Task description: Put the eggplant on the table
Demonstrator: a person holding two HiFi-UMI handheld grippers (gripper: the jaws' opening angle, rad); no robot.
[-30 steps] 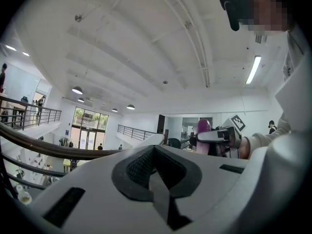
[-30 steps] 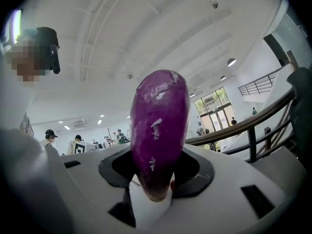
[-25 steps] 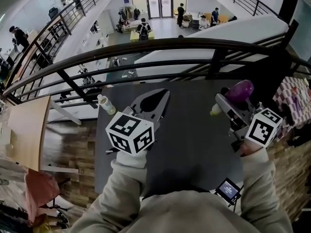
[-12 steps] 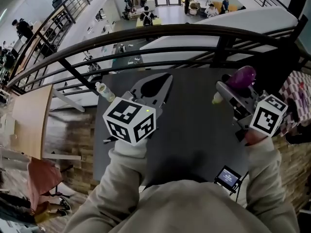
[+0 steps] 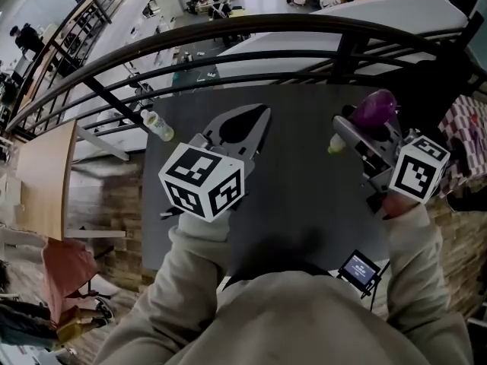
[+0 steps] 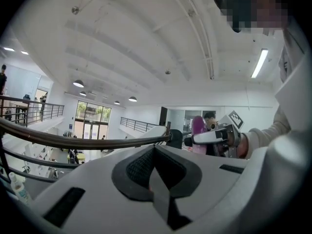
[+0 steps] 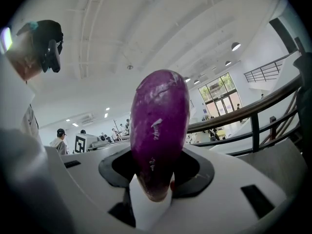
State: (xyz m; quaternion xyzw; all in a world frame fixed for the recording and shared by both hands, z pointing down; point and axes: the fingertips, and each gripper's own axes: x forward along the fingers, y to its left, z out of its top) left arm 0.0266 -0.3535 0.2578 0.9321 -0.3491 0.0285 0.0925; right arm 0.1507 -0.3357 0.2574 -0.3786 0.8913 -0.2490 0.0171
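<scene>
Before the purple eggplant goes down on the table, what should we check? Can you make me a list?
1. Eggplant clamped firmly in the right gripper: ok.
2. Bare patch of dark table next to that gripper: ok.
3. Left gripper shut, empty and off to the side: ok.
4. How high the eggplant is above the table: cannot tell.
5. Eggplant well inside the table's far edge: cannot tell.

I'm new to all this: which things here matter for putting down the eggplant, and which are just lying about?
Part of the job: eggplant; right gripper, whose fingers hold it; dark table.
Just lying about: plastic bottle; small screen device; railing; empty left gripper.
</scene>
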